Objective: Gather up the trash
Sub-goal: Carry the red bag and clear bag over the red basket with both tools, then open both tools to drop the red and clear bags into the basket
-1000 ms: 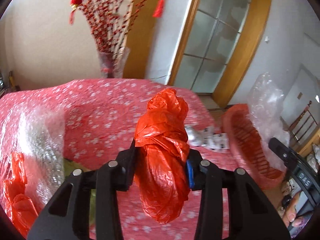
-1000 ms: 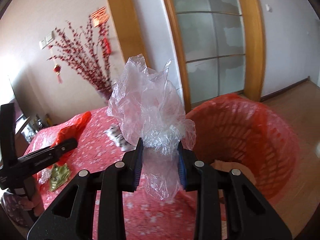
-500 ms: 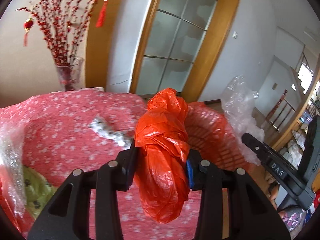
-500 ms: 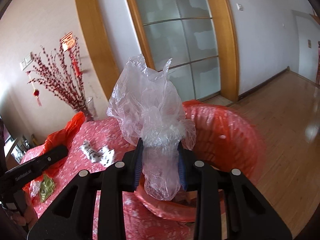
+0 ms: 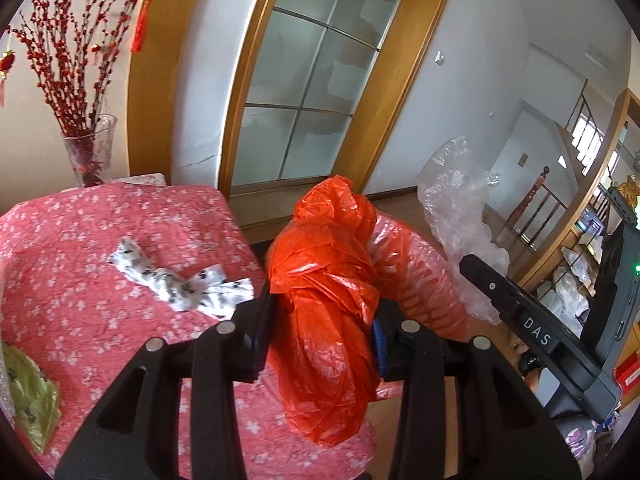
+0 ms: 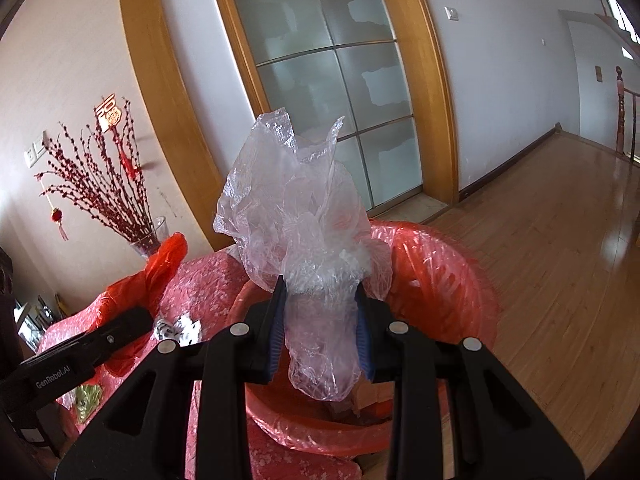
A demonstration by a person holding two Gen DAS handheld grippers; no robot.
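Note:
My left gripper [image 5: 322, 330] is shut on a crumpled orange plastic bag [image 5: 326, 292], held above the table's right edge next to the red bin [image 5: 424, 276]. My right gripper [image 6: 320, 328] is shut on a wad of clear plastic wrap [image 6: 304, 232], held over the open mouth of the red lined bin [image 6: 440, 280]. The clear wrap also shows in the left wrist view [image 5: 456, 216], and the orange bag in the right wrist view [image 6: 160, 264]. A white patterned wrapper [image 5: 180, 284] lies on the pink floral tablecloth [image 5: 80, 240].
A green wrapper [image 5: 28, 400] lies at the table's left. A glass vase [image 5: 90, 152] with red branches stands at the table's far edge. A glass door [image 6: 332, 80] is behind, wooden floor [image 6: 560, 240] to the right.
Both grippers have swung right toward the bin. The right gripper with the clear wrap now hangs over the bin's mouth; the left gripper with the orange bag has come close to the bin.

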